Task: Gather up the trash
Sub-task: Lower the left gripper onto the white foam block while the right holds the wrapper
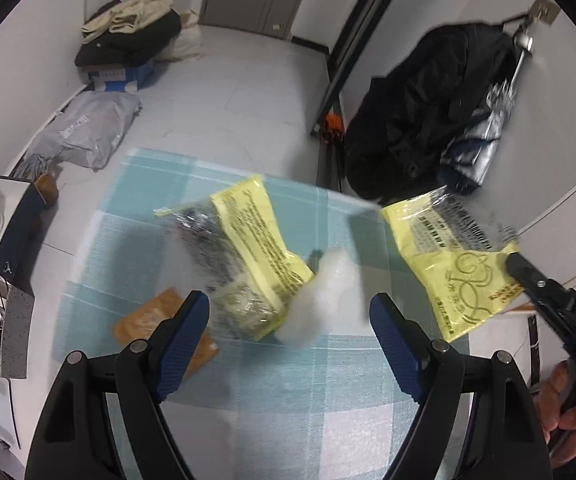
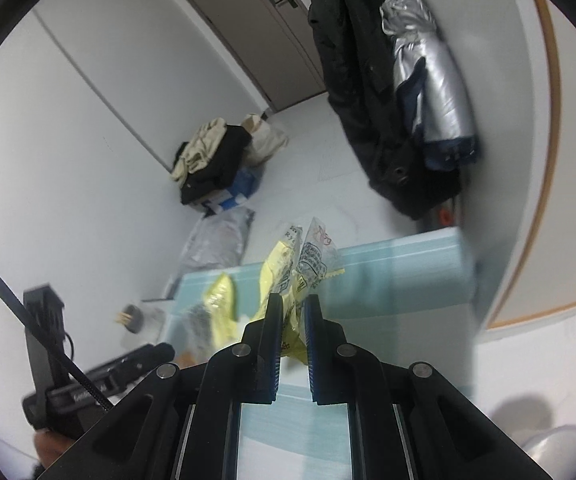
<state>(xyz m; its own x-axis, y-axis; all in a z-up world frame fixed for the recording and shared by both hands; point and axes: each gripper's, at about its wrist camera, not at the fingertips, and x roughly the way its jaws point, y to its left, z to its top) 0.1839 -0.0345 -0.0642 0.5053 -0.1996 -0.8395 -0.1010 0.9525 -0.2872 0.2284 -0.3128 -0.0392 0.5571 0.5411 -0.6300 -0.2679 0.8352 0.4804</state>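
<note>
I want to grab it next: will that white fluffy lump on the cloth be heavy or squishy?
The white fluffy lump looks like soft stuffing, so probably very light. Its wispy edges suggest it would squash in the open left gripper. It probably won't roll.

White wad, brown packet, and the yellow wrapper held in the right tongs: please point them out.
White wad (image 1: 320,300), left wrist view, its middle.
Brown packet (image 1: 143,316), left wrist view, upper part.
Yellow wrapper (image 1: 468,280), left wrist view, printed yellow face.

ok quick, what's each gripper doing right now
Left gripper: open, holding nothing, above the teal checked cloth.
Right gripper: closed on a yellow-and-clear printed plastic bag.
</note>
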